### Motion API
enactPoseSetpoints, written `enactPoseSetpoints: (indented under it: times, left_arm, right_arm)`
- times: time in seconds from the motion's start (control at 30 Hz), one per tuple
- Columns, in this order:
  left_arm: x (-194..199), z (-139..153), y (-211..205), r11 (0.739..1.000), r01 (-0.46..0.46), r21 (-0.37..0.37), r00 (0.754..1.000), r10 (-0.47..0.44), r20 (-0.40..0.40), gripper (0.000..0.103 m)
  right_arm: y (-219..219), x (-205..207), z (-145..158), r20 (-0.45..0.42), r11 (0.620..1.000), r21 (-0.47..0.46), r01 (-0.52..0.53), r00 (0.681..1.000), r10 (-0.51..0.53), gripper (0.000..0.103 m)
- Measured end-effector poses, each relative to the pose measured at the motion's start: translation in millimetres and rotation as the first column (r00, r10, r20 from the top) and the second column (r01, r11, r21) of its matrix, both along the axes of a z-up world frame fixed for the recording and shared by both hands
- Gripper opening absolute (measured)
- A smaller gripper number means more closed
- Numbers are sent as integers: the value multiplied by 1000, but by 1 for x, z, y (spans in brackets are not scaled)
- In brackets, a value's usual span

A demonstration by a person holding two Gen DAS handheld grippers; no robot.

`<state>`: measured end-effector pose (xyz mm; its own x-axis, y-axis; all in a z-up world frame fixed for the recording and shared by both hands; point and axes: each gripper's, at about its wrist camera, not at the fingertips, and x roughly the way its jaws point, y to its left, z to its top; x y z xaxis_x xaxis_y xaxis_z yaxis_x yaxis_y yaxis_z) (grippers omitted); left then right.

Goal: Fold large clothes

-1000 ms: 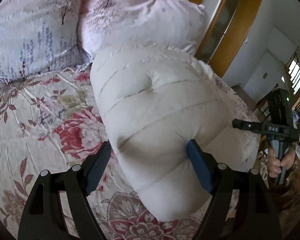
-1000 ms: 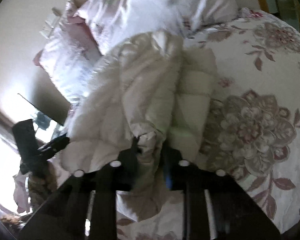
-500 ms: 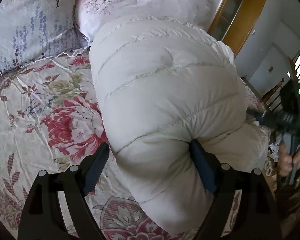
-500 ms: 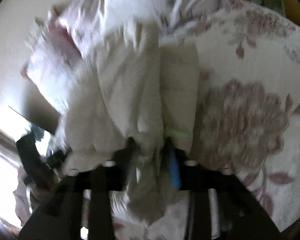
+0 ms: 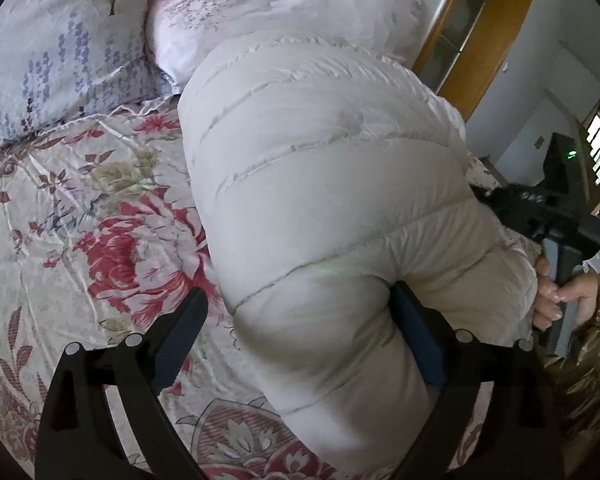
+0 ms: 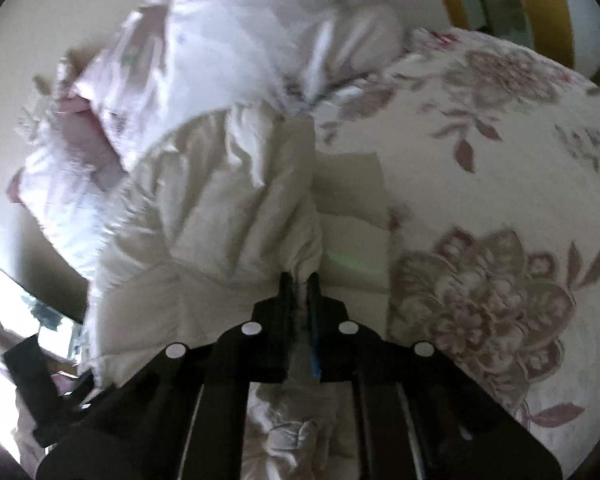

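Puffy white down jacket (image 5: 320,200): soft, light, springy, slippery shell, so pinch gathered cuffs or hems. Left gripper (image 5: 300,332) straddles its near bulge, jaws opening. Right gripper (image 6: 300,280) is clenched on a bunched cuff.

Pillows (image 5: 260,8) block beyond jacket (image 5: 320,200); bedspread (image 5: 80,220) left free

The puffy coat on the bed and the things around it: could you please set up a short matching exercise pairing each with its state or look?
Things:
1. left gripper
2. right gripper
3. puffy coat
4. bedsheet

Descriptions:
A. printed with red and pink flowers
B. cream white, quilted, lying on the bed
C. jaws wide and opening, coat between them
D. shut on a bunched bit of the coat

Pairs: 1-C, 2-D, 3-B, 4-A
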<state>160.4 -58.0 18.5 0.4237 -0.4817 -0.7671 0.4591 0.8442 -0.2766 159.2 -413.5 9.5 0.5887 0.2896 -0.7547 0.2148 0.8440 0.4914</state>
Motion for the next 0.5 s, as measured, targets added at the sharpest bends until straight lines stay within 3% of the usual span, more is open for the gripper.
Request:
enactPoseSetpoints:
  times: [0.33,0.5]
  left_arm:
    - [2,-3,-8,1000,10,12,1000,-10,11,97]
    - [0,-1,-10,999,5,52,999,-7,38,97]
  right_arm:
    - [4,6,-29,-89,998,-58,25,996,-30,3]
    - [-3,-8,-1,-32,995,-91,43,998,-46,20]
